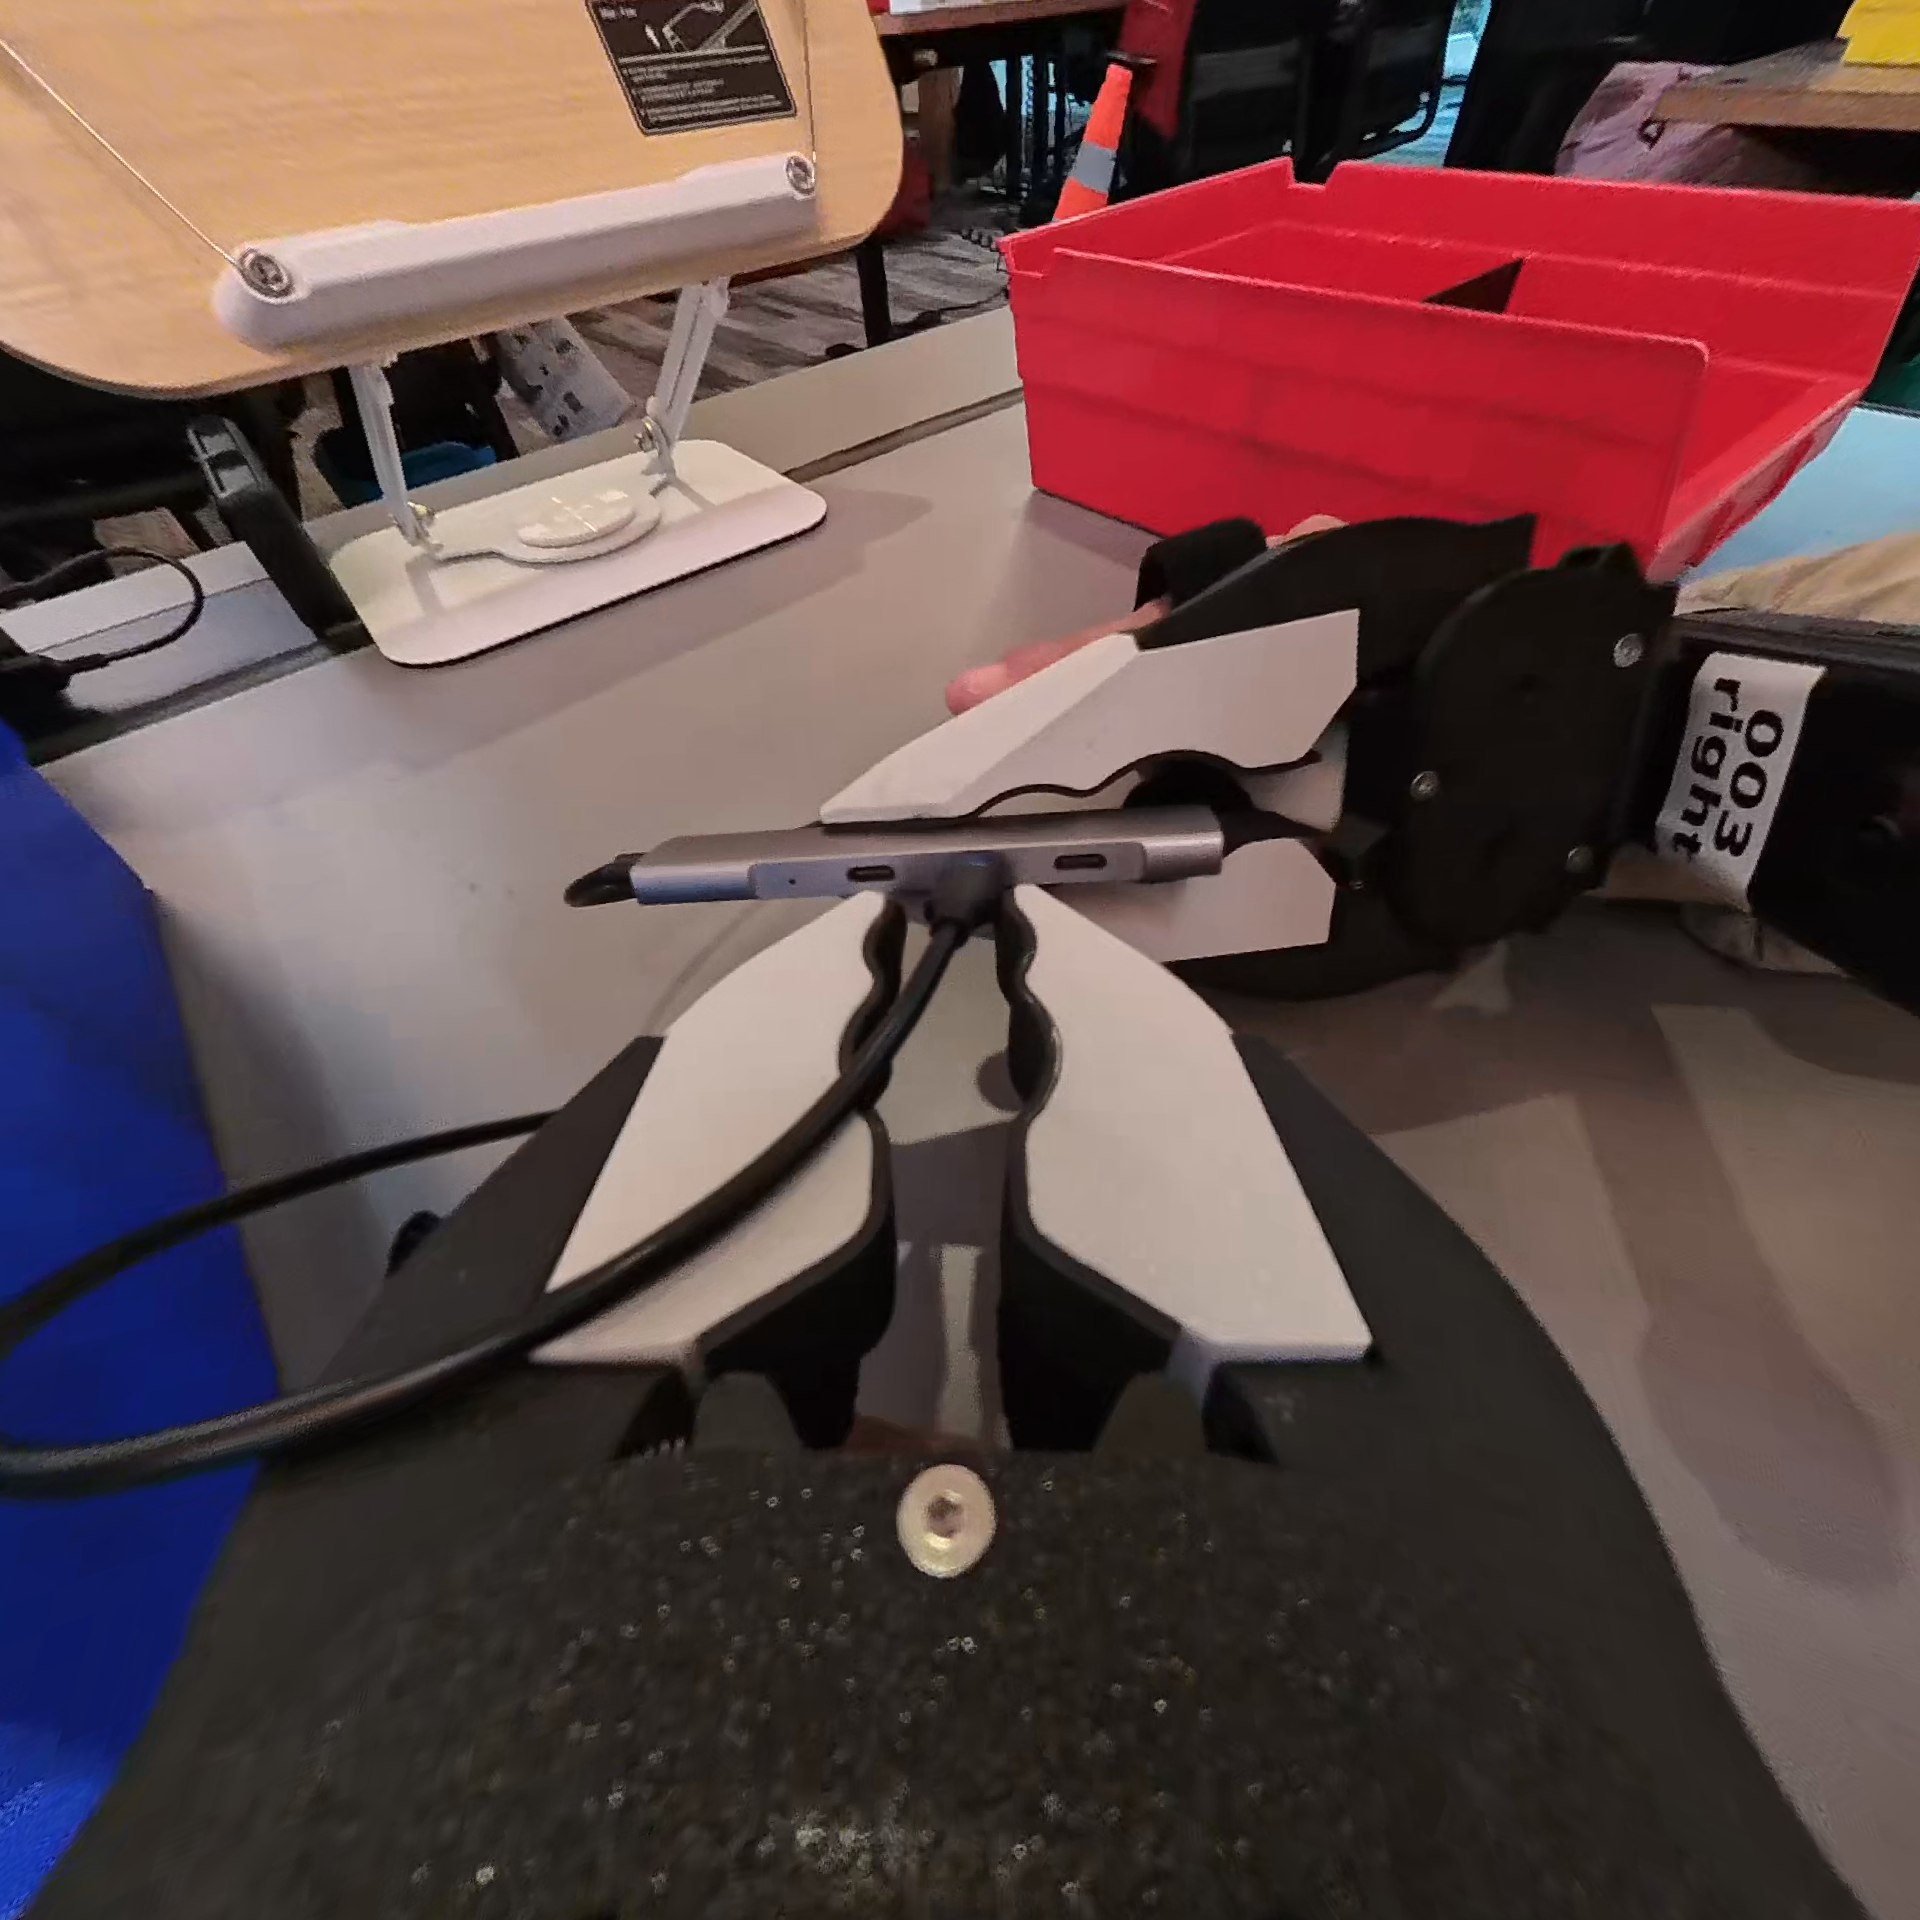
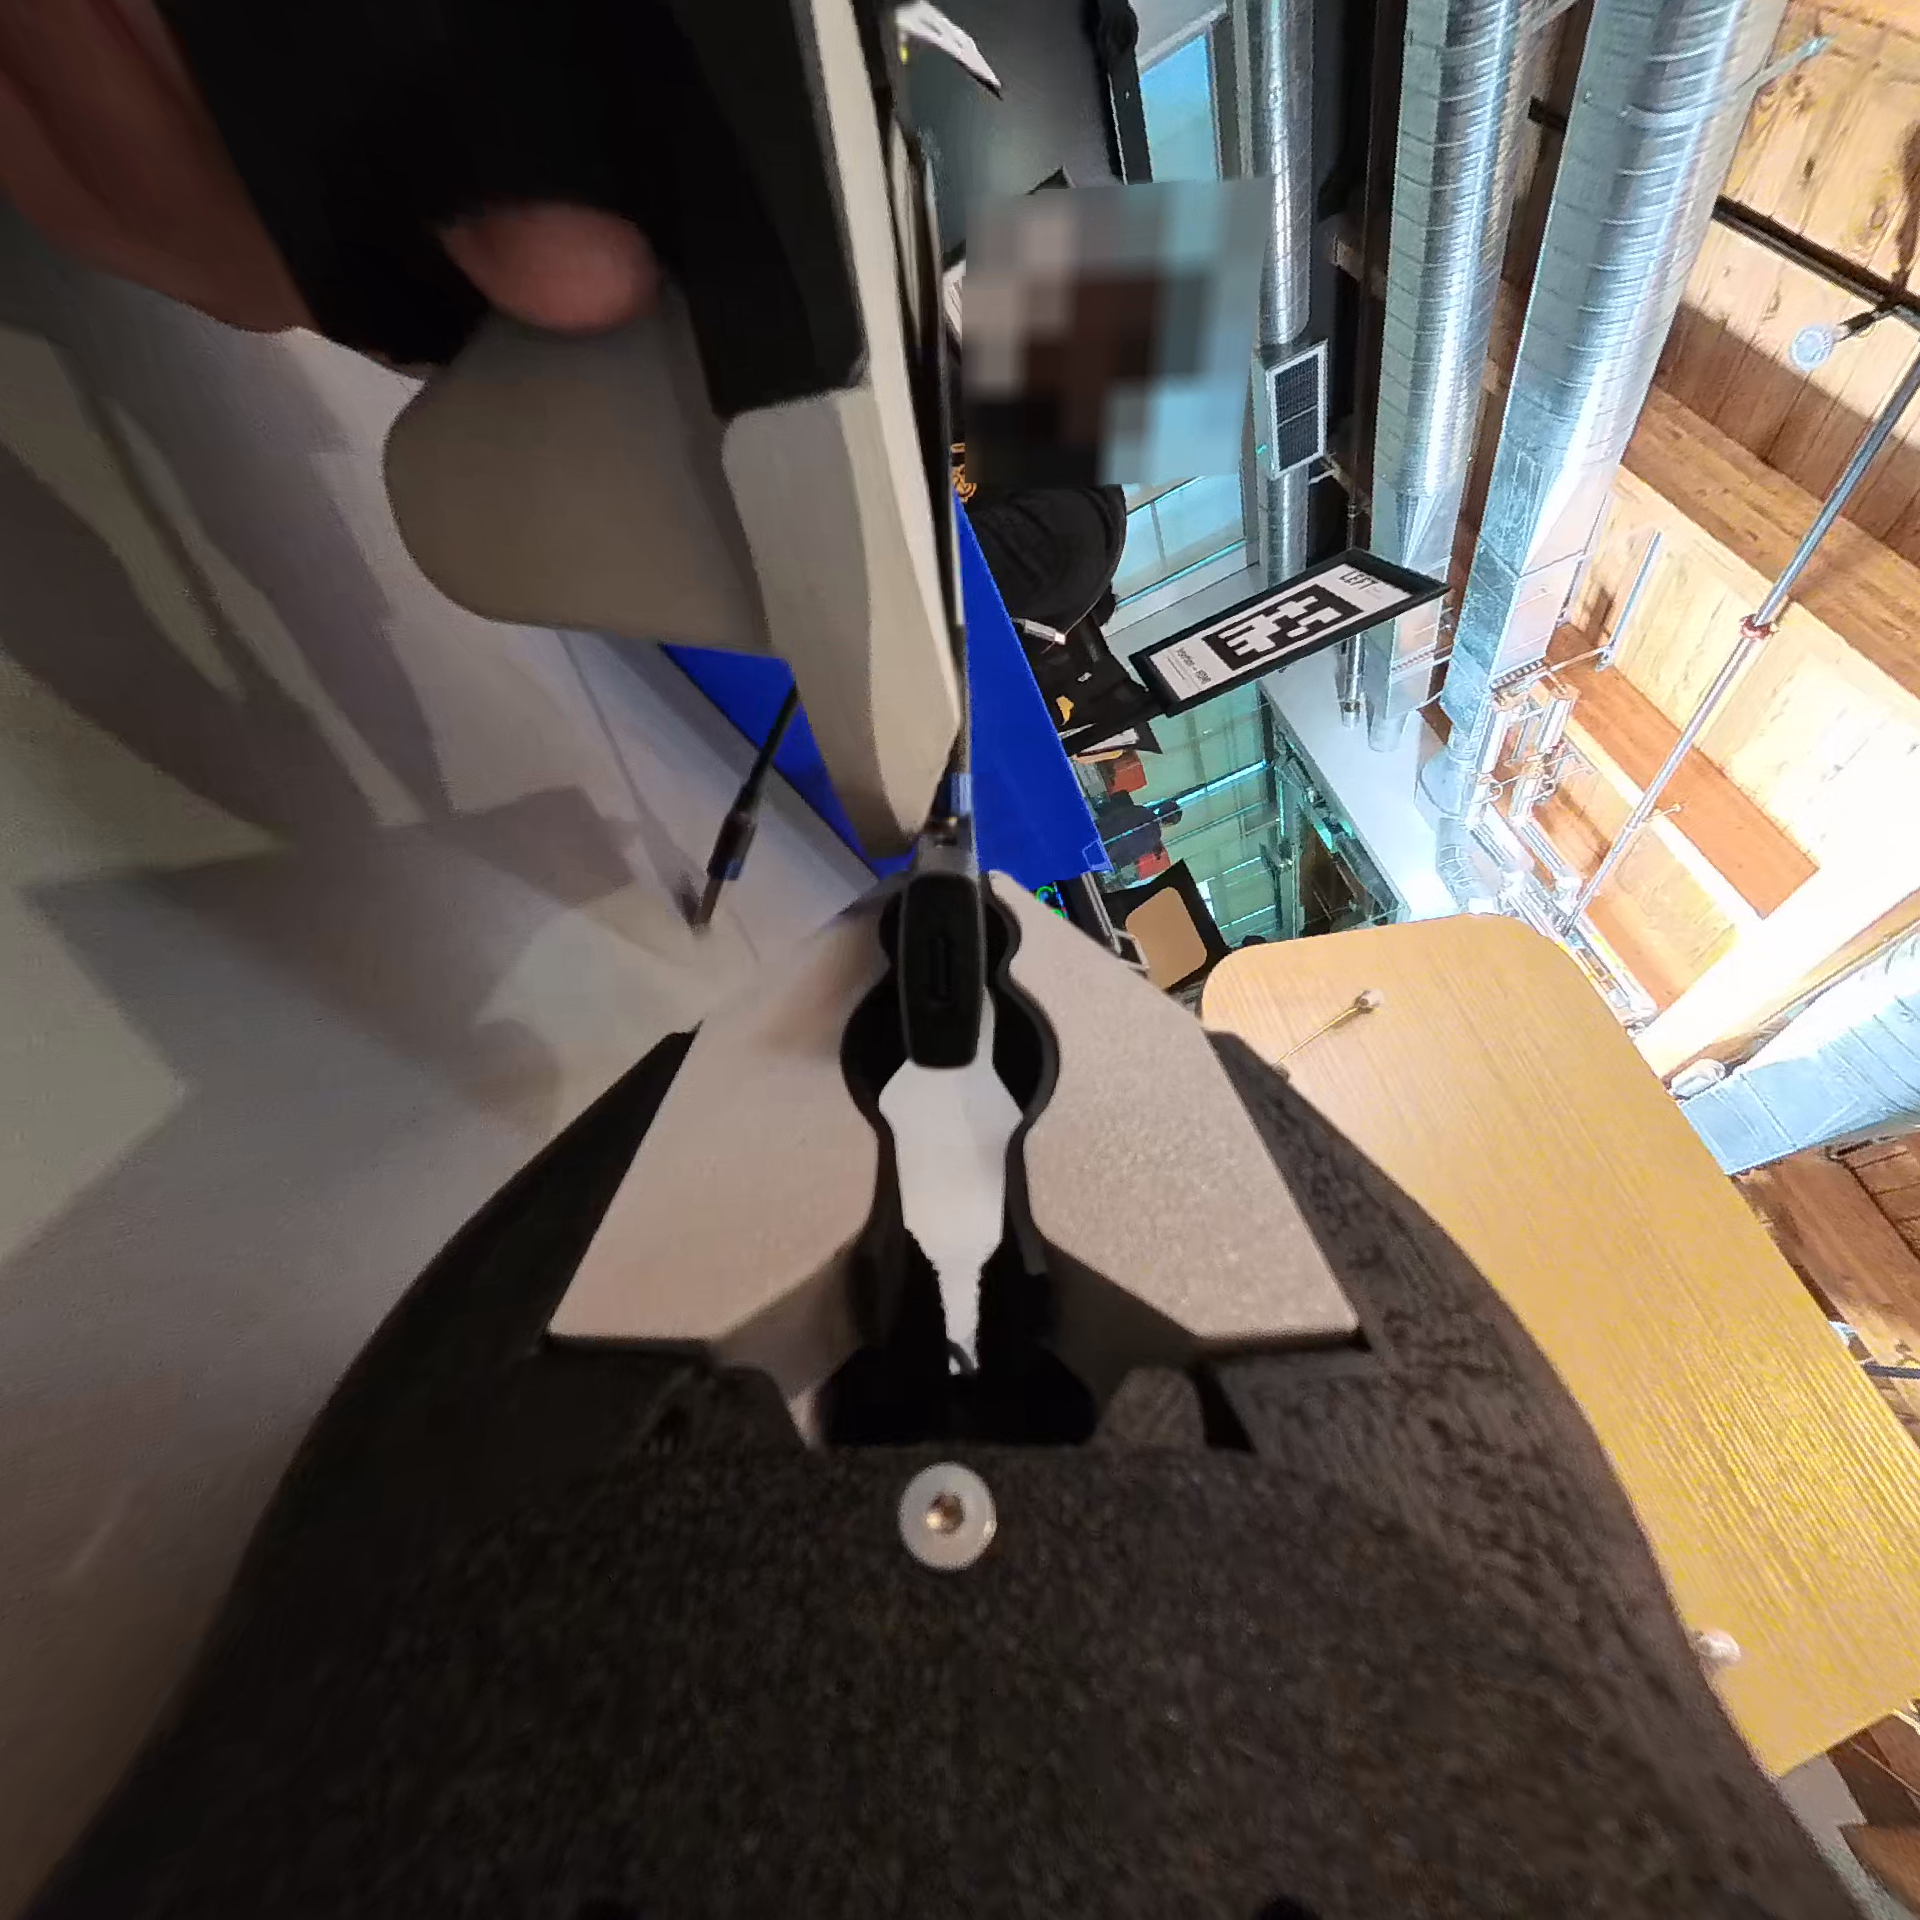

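Note:
A slim grey USB hub (image 1: pixel 727 878) is held level above the grey table (image 1: pixel 520 790). My right gripper (image 1: pixel 883 844) comes in from the right and is shut on the hub's flat faces. In the right wrist view the hub's dark end (image 2: pixel 940 971) sits between that gripper's (image 2: pixel 940 899) fingers. My left gripper (image 1: pixel 951 920) is shut on the black cable plug (image 1: pixel 961 888), which sits in the hub's side between two ports. The black cable (image 1: pixel 416 1309) trails off to the left over the left finger. The left gripper's finger (image 2: pixel 862 623) shows in the right wrist view.
A red plastic bin (image 1: pixel 1351 364) stands behind the right gripper. A tilted wooden board on a white folding stand (image 1: pixel 571 540) is at the back left, also in the right wrist view (image 2: pixel 1507 1247). A blue bin (image 1: pixel 83 1143) is at the left edge. My left and right fingertips are right by each other.

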`<state>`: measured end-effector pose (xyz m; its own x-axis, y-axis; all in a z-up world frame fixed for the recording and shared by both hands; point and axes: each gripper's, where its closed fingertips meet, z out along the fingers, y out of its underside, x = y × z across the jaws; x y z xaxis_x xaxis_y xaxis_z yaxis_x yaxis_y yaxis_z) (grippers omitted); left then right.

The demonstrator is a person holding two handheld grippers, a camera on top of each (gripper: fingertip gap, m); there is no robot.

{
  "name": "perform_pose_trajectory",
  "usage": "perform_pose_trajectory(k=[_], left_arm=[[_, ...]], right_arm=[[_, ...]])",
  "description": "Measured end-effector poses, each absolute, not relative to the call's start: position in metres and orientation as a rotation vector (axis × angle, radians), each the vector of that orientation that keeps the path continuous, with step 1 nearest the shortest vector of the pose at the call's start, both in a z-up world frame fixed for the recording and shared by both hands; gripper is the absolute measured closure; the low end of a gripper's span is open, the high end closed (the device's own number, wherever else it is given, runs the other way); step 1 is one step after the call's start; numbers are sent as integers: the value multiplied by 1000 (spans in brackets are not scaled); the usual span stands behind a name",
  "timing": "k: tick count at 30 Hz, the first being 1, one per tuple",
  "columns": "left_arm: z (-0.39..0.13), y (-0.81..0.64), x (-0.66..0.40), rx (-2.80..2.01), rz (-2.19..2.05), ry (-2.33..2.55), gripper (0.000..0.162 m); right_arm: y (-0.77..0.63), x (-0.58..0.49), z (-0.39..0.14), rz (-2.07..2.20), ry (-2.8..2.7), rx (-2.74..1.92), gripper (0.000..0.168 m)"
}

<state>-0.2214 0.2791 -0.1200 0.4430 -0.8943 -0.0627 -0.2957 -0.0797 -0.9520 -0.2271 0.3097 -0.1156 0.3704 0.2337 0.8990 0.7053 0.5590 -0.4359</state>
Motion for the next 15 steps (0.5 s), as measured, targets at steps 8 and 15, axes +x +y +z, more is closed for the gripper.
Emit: perform_pose_trajectory(k=[8, 15], left_arm=[[-115, 273, -219, -1611, -737, 1030, 143], [-117, 278, -222, -1688, -826, 987, 151]], right_arm=[[310, -229, -124, -388, -1227, -984, 161], [314, -227, -125, -403, -1225, -996, 161]])
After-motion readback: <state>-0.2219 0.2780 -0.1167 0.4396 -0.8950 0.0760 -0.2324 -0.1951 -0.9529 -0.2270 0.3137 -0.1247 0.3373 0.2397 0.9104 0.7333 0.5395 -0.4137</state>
